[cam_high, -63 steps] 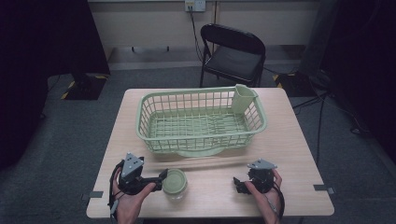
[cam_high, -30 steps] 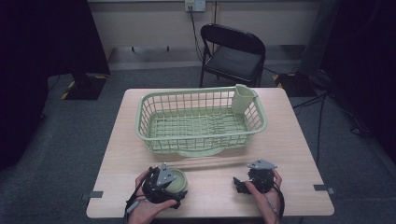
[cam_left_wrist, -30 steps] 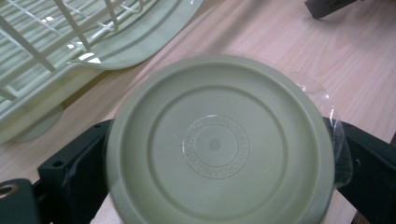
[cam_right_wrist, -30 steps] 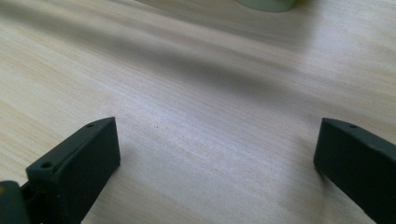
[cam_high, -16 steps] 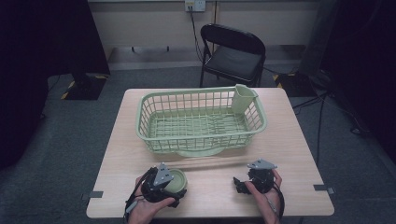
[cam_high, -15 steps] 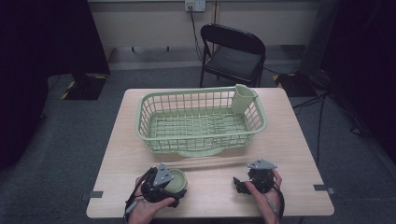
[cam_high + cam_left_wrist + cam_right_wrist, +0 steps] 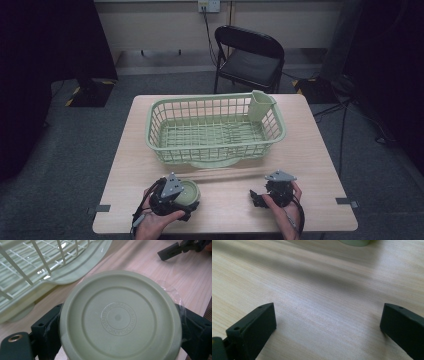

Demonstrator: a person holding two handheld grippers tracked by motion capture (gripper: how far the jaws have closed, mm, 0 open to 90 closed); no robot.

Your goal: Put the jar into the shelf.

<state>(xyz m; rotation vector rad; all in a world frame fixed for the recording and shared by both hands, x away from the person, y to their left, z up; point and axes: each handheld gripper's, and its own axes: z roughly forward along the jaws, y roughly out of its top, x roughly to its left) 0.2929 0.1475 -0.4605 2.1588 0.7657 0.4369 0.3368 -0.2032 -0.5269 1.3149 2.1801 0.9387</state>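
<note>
A pale green round bowl (image 7: 120, 317) sits upside down at the lower left of the high view, on the near part of the worktop (image 7: 310, 150), with my left gripper (image 7: 172, 197) over it. In the left gripper view its ringed base with a small embossed circle of lettering faces the camera, and my two black jaws press against its sides at left and right, so I have it clamped. Some clear film or tape (image 7: 172, 291) shows at the bowl's right edge and on the jaws. Just beyond the bowl, toward the middle of the high view, stands a light green wire-sided dish basket (image 7: 215, 130) with a small cup-like holder (image 7: 261, 106) at its upper right corner; in the left gripper view its drip tray rim (image 7: 82, 265) fills the upper left, close to the bowl but apart from it. My right gripper (image 7: 260, 198) rests at the lower right of the high view, well apart from the bowl; its own view shows its jaws spread wide over bare wood with nothing between them. Behind the worktop, at the top of the high view, stands a black folding chair (image 7: 250, 55).
</note>
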